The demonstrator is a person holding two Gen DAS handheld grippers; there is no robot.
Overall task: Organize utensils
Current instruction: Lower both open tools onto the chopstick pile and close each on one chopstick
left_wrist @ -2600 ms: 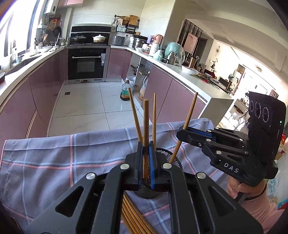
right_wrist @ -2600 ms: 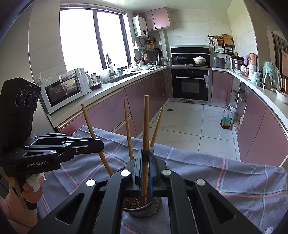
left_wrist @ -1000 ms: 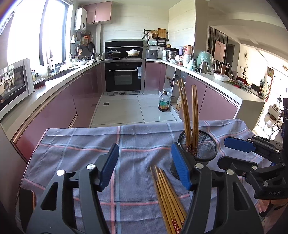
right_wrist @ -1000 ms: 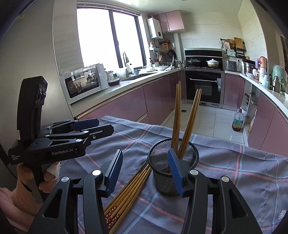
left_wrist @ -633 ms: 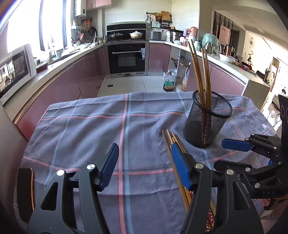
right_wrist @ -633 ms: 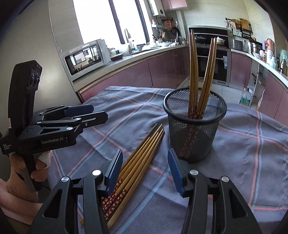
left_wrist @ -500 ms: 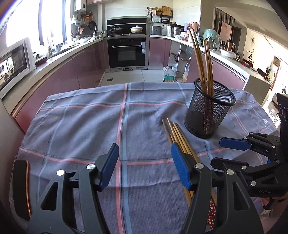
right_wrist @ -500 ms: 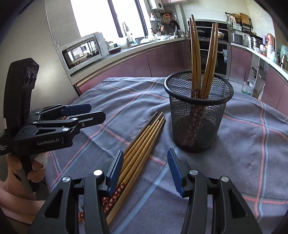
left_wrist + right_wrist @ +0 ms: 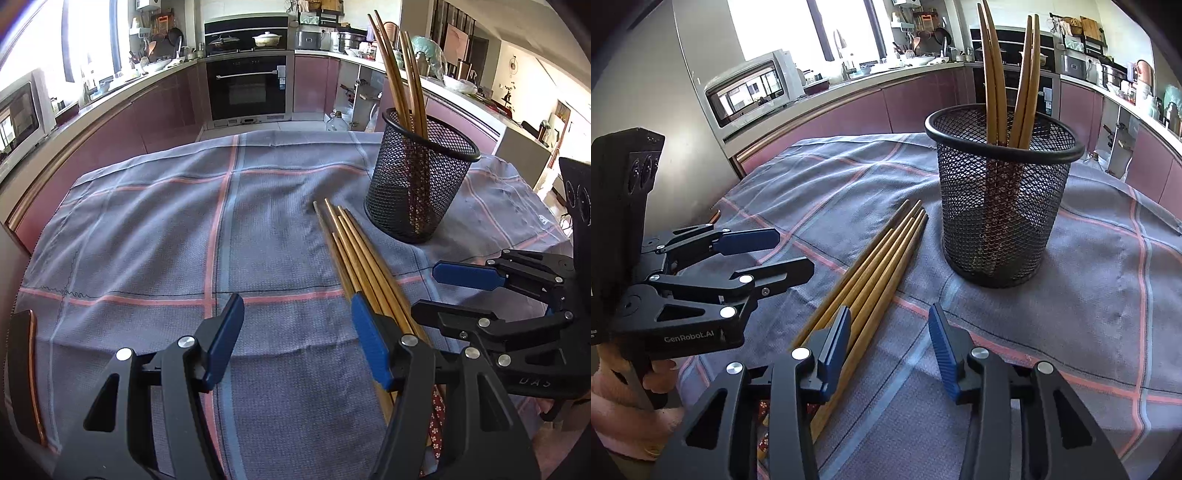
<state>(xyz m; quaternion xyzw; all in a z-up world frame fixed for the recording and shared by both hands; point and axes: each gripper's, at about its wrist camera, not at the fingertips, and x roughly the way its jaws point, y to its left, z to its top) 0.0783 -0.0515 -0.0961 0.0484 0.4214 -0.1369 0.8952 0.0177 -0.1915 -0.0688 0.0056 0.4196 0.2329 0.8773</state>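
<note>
Lying side by side on the checked grey cloth [image 9: 147,229], a bundle of loose chopsticks [image 9: 354,254] is pointing its thin ends toward a black mesh holder [image 9: 417,184], which is standing upright just beyond them. Four more chopsticks in the holder [image 9: 997,74] are leaning against its rim in two pairs.

The left gripper [image 9: 295,339] is hovering above the cloth with its jaws spread wide and nothing between them; its right blue pad is sitting over the near stretch of the bundle, hiding part of it. The right gripper [image 9: 890,343] is hanging over the same spot from the other side, its jaws closing but still apart, with only bare cloth in the gap and the bundle passing under its left finger. Each tool is showing in the other's view, close beside the bundle, so both are crowding its patterned thick ends.

A hand in a pink sleeve [image 9: 613,406] is gripping the left tool's handle. Behind the table, a microwave [image 9: 753,85], a built-in oven [image 9: 247,88] and pink cabinets are lining the kitchen counters.
</note>
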